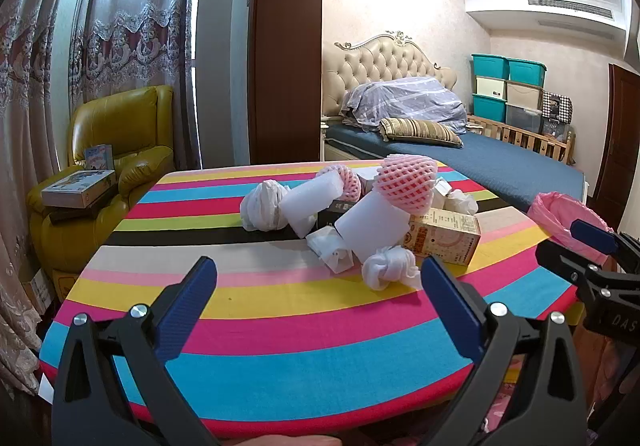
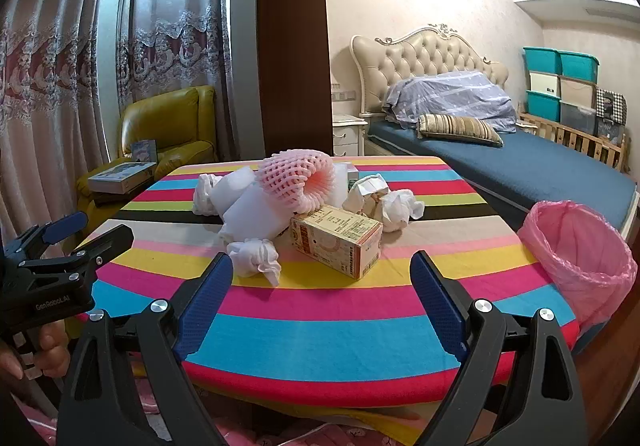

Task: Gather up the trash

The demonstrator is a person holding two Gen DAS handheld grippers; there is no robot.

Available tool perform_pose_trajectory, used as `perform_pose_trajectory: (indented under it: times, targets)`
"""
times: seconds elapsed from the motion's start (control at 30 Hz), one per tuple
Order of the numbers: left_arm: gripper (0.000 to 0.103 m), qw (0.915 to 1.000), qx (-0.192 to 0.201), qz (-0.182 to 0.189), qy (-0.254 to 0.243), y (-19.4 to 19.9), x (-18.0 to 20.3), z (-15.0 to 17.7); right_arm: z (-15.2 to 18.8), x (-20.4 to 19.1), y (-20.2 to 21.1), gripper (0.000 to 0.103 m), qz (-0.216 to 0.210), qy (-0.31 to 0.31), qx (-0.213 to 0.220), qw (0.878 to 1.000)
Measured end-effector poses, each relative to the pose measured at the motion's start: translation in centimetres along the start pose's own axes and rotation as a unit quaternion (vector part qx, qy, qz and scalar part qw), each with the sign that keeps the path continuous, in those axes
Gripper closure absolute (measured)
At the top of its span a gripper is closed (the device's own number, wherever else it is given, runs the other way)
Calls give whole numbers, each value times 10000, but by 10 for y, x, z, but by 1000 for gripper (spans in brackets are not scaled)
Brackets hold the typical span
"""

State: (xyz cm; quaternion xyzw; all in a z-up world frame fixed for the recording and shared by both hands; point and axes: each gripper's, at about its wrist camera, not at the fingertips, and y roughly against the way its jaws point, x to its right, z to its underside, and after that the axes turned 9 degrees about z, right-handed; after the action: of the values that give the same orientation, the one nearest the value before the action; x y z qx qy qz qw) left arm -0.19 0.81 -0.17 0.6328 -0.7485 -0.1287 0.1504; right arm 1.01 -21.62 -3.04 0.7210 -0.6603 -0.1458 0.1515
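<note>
A pile of trash sits on the striped table point(image 1: 280, 310): a pink foam fruit net point(image 1: 406, 182), white foam rolls point(image 1: 372, 230), crumpled white tissue wads point(image 1: 390, 266) and a yellow carton box point(image 1: 444, 236). The same pile shows in the right wrist view, with the net point(image 2: 296, 180), carton point(image 2: 336, 240) and nearest tissue wad point(image 2: 256, 256). My left gripper point(image 1: 318, 294) is open and empty, short of the pile. My right gripper point(image 2: 320, 288) is open and empty, just before the carton. A bin with a pink bag point(image 2: 580, 254) stands at the table's right edge.
A yellow leather armchair point(image 1: 116, 158) with boxes on it stands to the left by the curtains. A bed point(image 2: 520, 162) with pillows lies behind the table on the right, with stacked storage boxes point(image 2: 560, 86) beyond. A brown wooden post point(image 1: 286, 46) rises behind the table.
</note>
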Motion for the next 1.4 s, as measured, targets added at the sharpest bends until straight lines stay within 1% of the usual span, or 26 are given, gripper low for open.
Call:
perform_pose_trajectory:
  times: [1.4]
  targets:
    - [4, 10000, -50, 16, 52, -2, -1, 3, 1, 0, -2, 18, -1, 13, -41, 10000]
